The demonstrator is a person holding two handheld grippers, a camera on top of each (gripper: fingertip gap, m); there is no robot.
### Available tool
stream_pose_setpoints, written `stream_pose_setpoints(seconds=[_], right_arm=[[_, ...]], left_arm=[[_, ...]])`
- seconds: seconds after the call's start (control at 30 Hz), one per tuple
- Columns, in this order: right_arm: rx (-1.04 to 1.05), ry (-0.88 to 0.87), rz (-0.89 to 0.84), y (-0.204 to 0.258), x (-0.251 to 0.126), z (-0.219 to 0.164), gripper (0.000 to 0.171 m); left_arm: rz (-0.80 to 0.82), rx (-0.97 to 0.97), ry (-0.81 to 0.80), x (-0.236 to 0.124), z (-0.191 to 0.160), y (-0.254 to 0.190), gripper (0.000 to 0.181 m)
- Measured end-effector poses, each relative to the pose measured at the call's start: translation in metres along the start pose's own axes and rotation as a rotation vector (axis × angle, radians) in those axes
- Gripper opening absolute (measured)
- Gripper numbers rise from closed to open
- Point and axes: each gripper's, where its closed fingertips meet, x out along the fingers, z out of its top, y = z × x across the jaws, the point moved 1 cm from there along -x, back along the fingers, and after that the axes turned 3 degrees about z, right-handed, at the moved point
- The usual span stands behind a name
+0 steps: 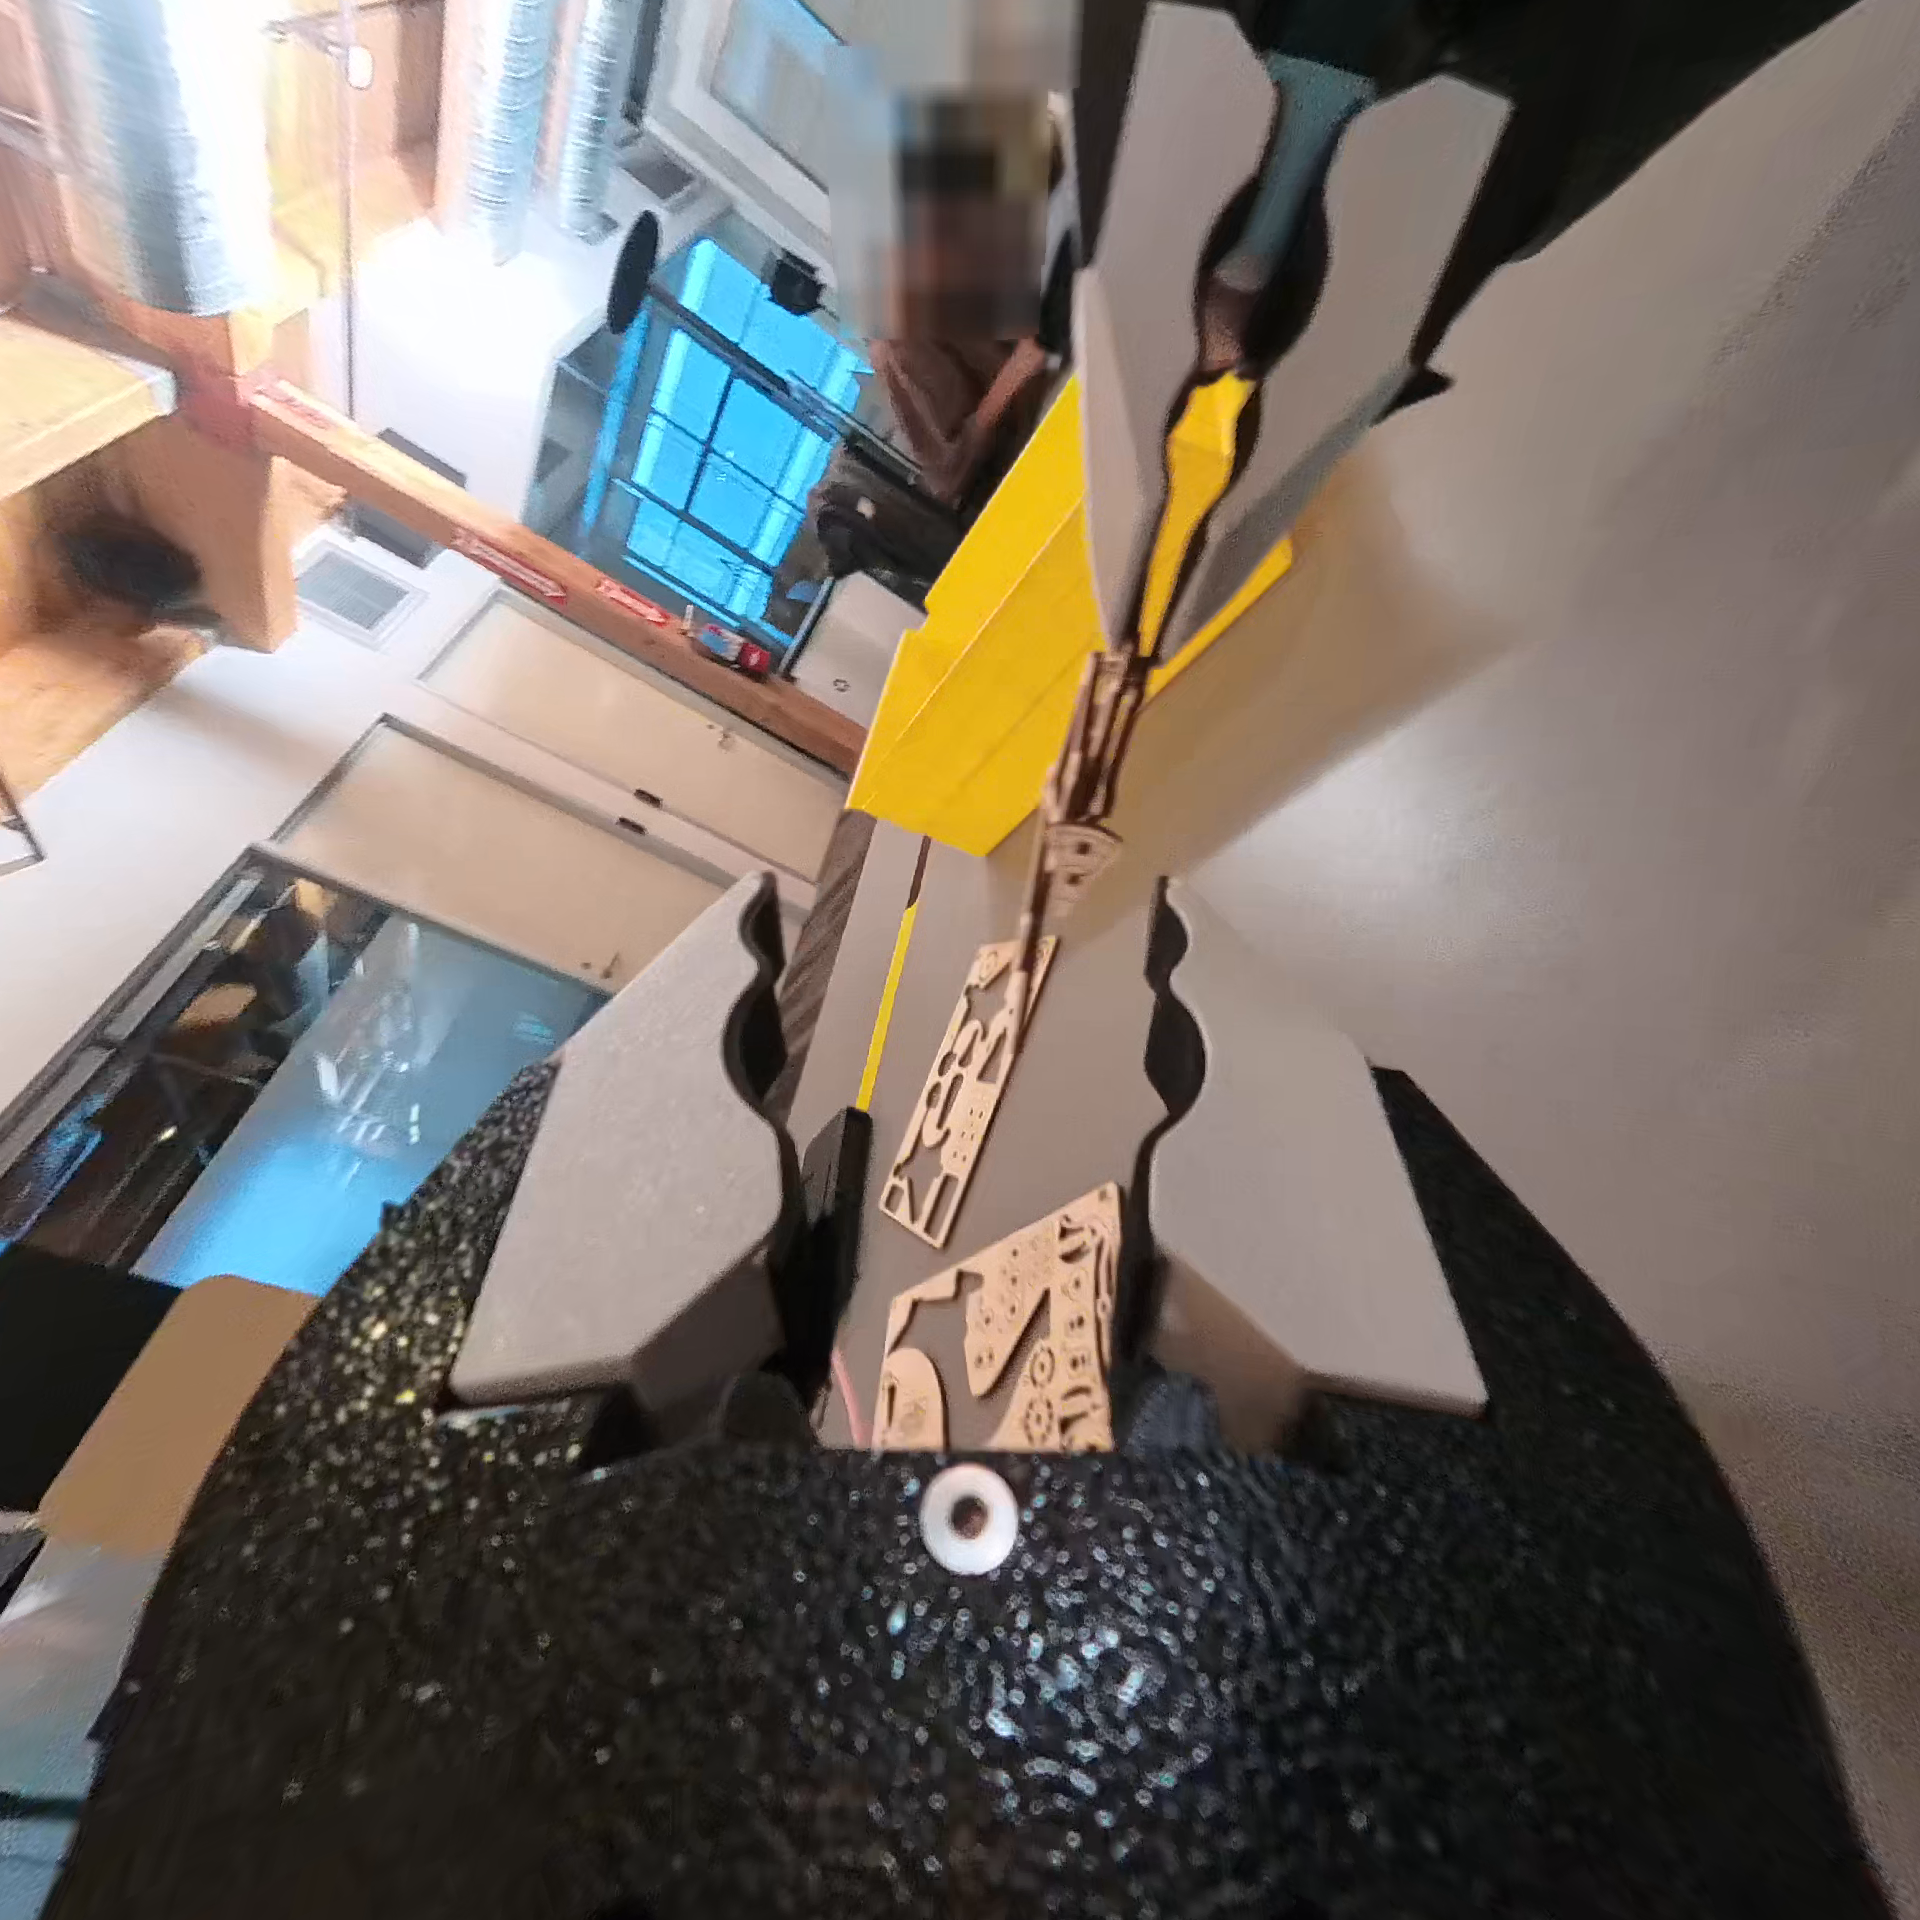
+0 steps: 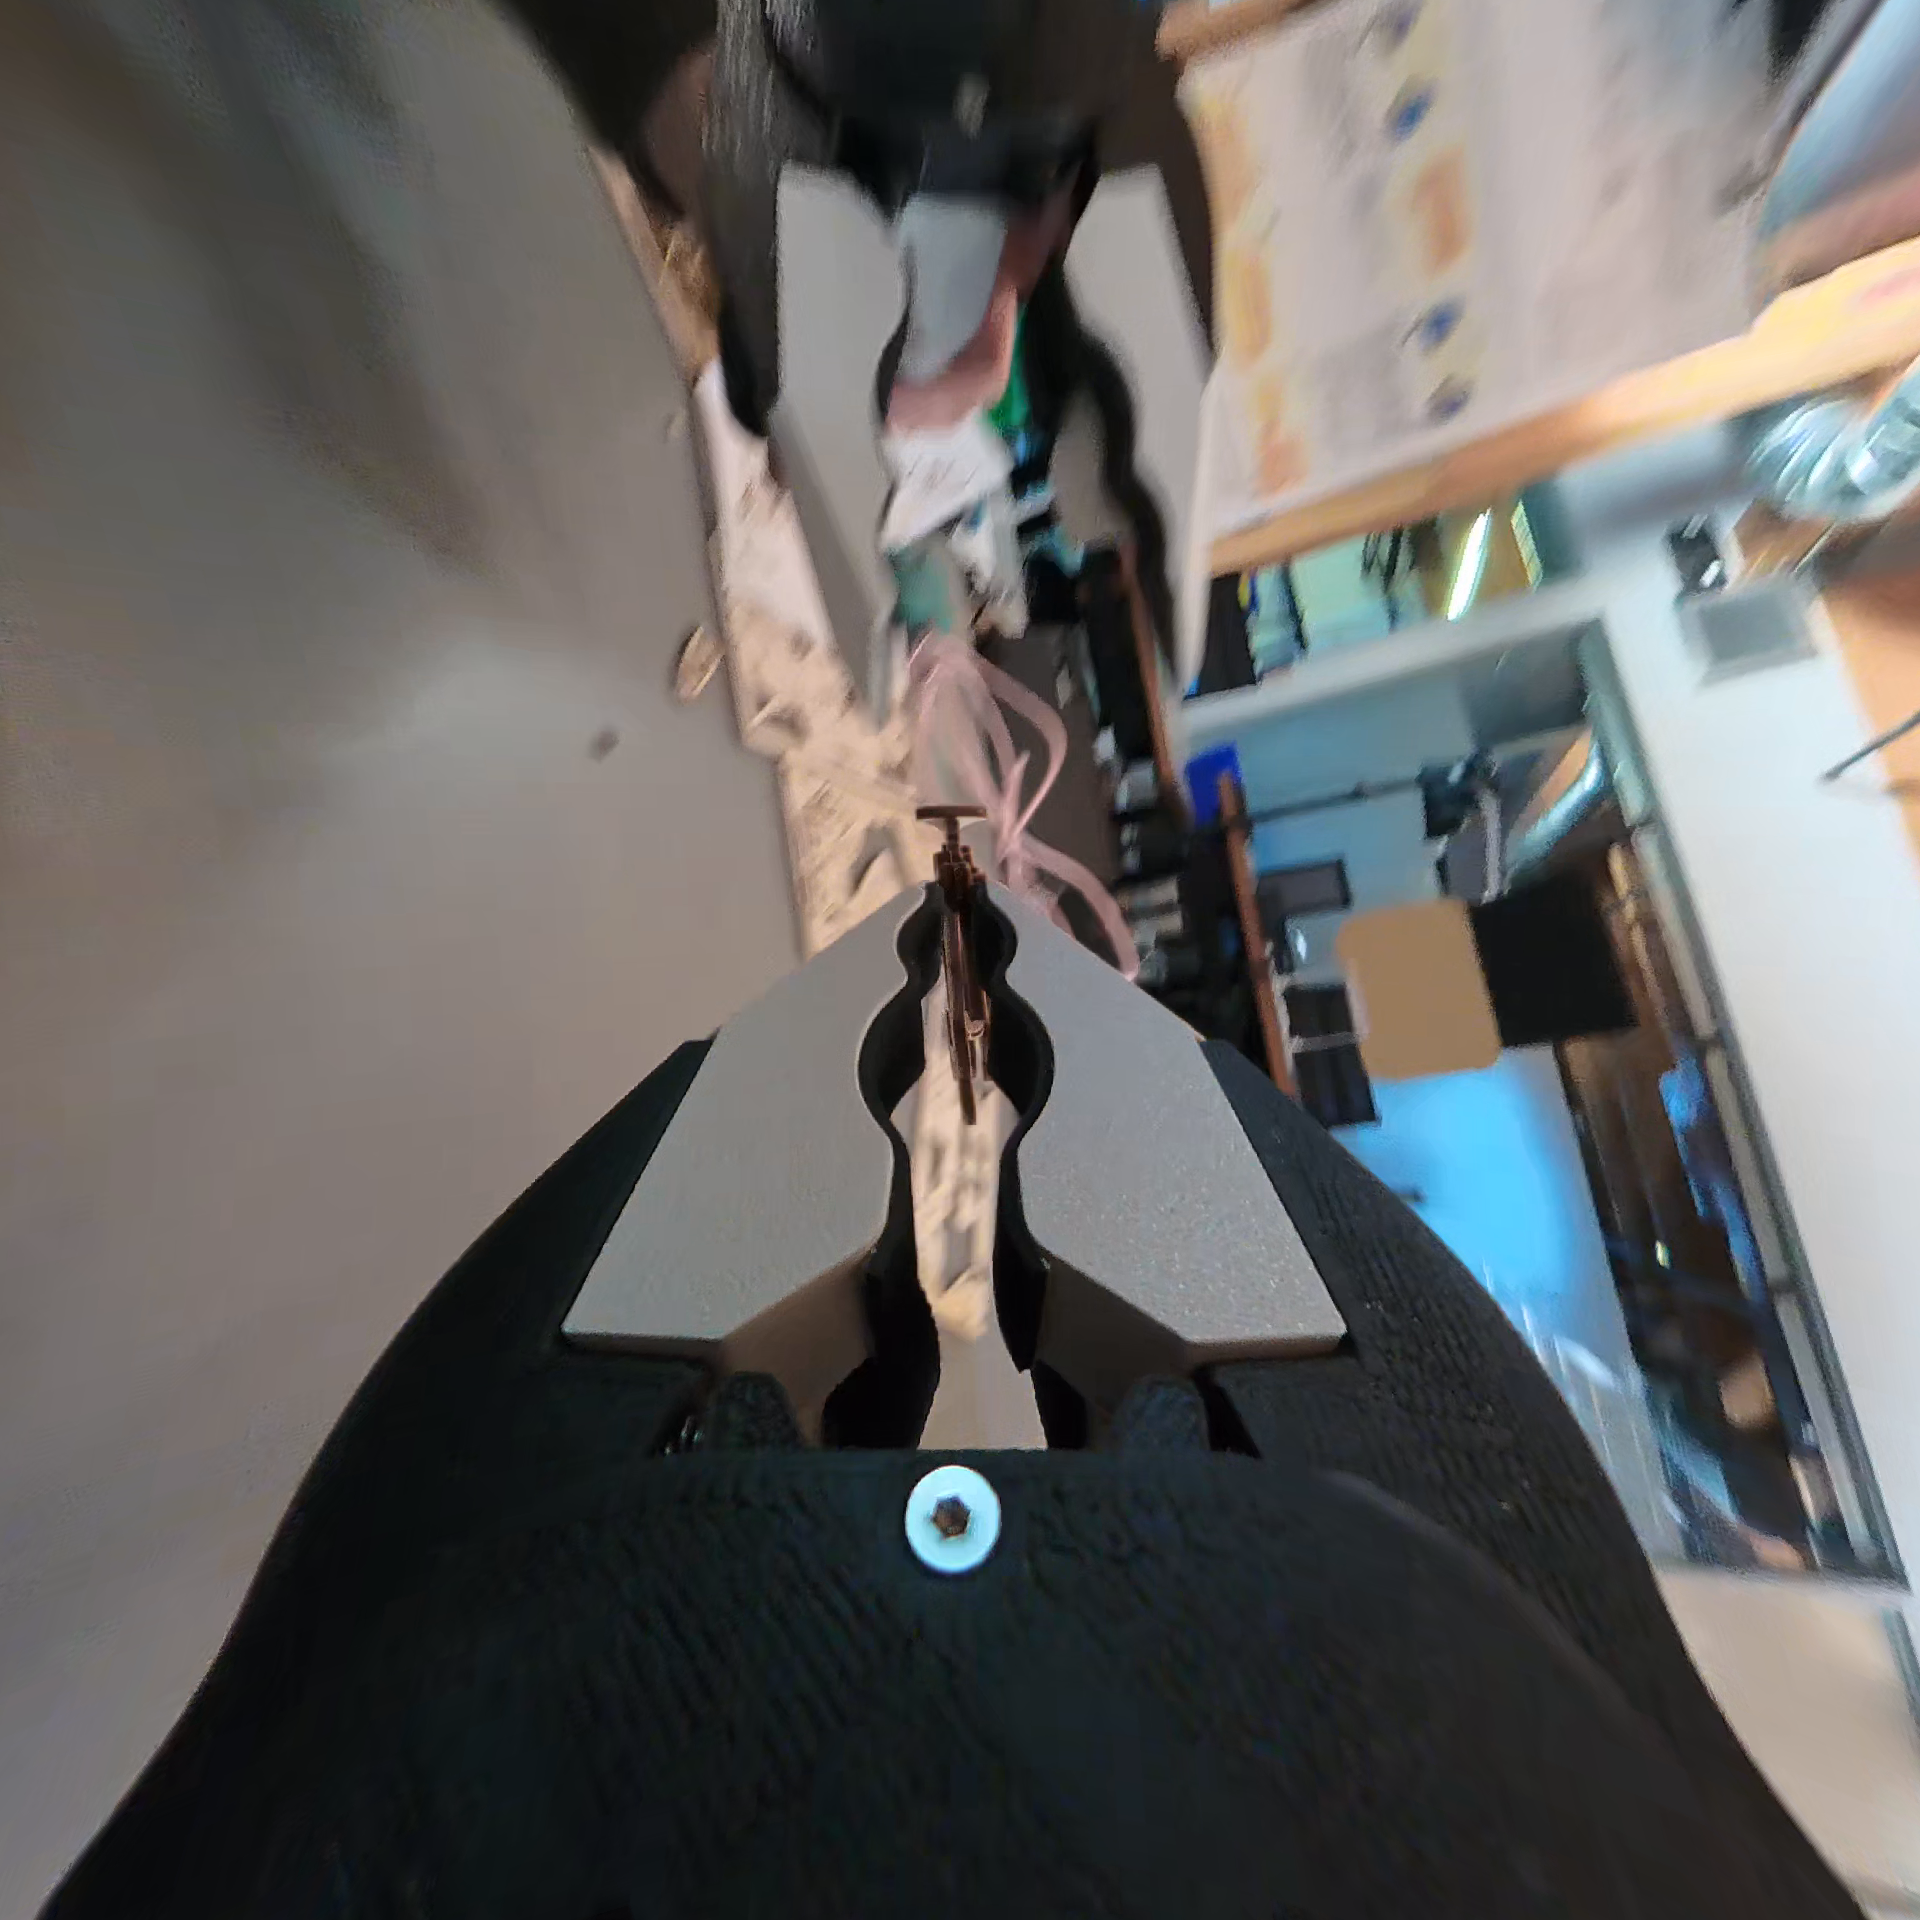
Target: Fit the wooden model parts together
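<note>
Much of what I get is hard to read. My right wrist view is smeared with motion blur beyond the fingertips, so the pale fretwork lying on the grey table (image 2: 312, 727) ahead is only a streak, and the pink strands past it I cannot identify. The room in both views is tilted and soft.

My right gripper (image 2: 958, 894) has its two grey fingers pressed together at the tips, pinching a thin dark-edged laser-cut wooden model part (image 2: 961, 997). I see that part edge-on only, so its outline is hidden from me; a small T-shaped end pokes out just past the fingertips. In the left wrist view the same gripper (image 1: 1127, 644) comes in from the top, and the part (image 1: 1081, 831) hangs below its tips, its lower end close over the table (image 1: 1558, 831); I cannot tell whether it touches.

My left gripper (image 1: 966, 914) is spread wide, nothing between its fingers. Between them, ahead on the table, lie two flat pale plywood sheets of cut-out pieces: a narrow rectangular sheet (image 1: 966, 1081) farther off and a broader sheet with gear shapes (image 1: 1023, 1340) nearest me, its near edge cut off by the gripper body.

Beyond the held part stands a bright yellow open box (image 1: 977, 707), partly covered by the right gripper; its inside is not visible to me, so I cannot say what it holds.
</note>
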Motion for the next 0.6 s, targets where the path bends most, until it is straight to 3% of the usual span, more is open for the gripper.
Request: stream_pose_setpoints(seconds=[0.1, 0.27, 0.43, 0.6], right_arm=[[-0.02, 0.062, -0.034, 0.025, 0.011, -0.017, 0.003], [0.05, 0.004, -0.079, 0.031, 0.023, -0.008, 0.003], [0.07, -0.031, -0.058, 0.036, 0.025, -0.001, 0.003], [0.073, -0.005, -0.055, 0.039, 0.027, -0.004, 0.003]], left_arm=[[0.004, -0.015, 0.012, -0.004, -0.02, -0.02, 0.072], [-0.019, -0.067, 0.028, 0.003, -0.029, -0.044, 0.083], [-0.054, 0.054, 0.064, 0.009, -0.036, -0.067, 0.075], [-0.04, 0.035, 0.034, 0.008, -0.03, -0.064, 0.072]])
